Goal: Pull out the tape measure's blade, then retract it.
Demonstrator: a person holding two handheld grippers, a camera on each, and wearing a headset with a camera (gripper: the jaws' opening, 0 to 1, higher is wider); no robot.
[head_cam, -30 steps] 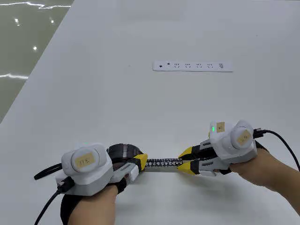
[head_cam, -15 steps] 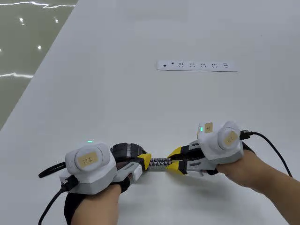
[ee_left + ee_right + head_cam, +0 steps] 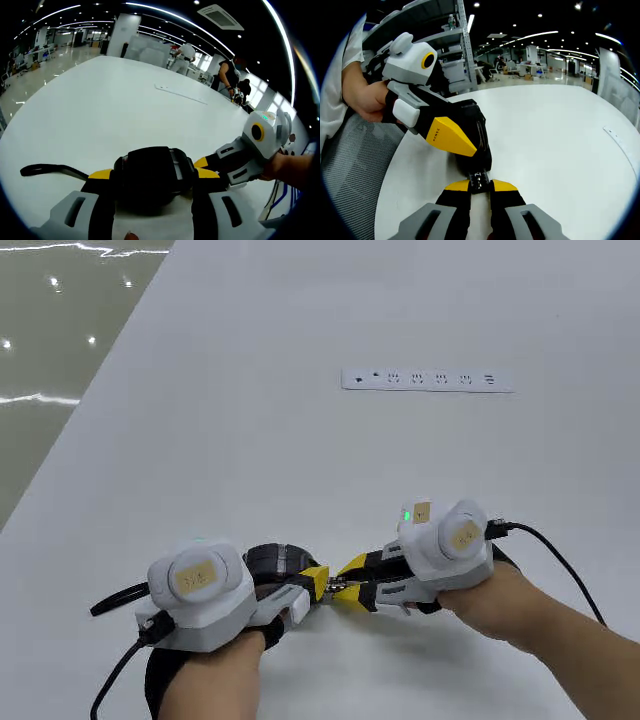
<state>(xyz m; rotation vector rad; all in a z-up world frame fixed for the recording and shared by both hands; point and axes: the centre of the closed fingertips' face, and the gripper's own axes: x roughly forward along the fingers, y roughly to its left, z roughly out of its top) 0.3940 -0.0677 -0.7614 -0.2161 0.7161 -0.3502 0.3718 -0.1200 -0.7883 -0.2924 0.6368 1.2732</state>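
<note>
The left tongs (image 3: 154,175) are clenched on the tape measure (image 3: 275,562). Its black case (image 3: 150,167) is gripped between two yellow pads (image 3: 101,174), one on each side. The tape measure is on the near side of the white worktop (image 3: 300,440), close to the person; I cannot tell whether it touches the surface. A black strap (image 3: 47,170) runs from the case out to the left and lies on the worktop.

The right tongs (image 3: 480,186) are closed on the end of the blade (image 3: 479,177), which pokes out of the case's mouth. A short stretch of blade is out. In the head view the tips of the two tongs are just beside each other, with a small piece of marked blade between them. In the right gripper view the case is just beyond the right tongs' yellow tips. One yellow pad of the left tongs lies against its side, and a hand (image 3: 365,95) holds that tool.

A black cable (image 3: 560,560) runs from the right tool back over the worktop toward the person. A white power strip (image 3: 427,380) lies flat farther out, well apart from both tongs. A glossy greenish floor (image 3: 50,340) lies to the left of the worktop. In the left gripper view, people (image 3: 187,52) stand beyond the worktop's far edge.
</note>
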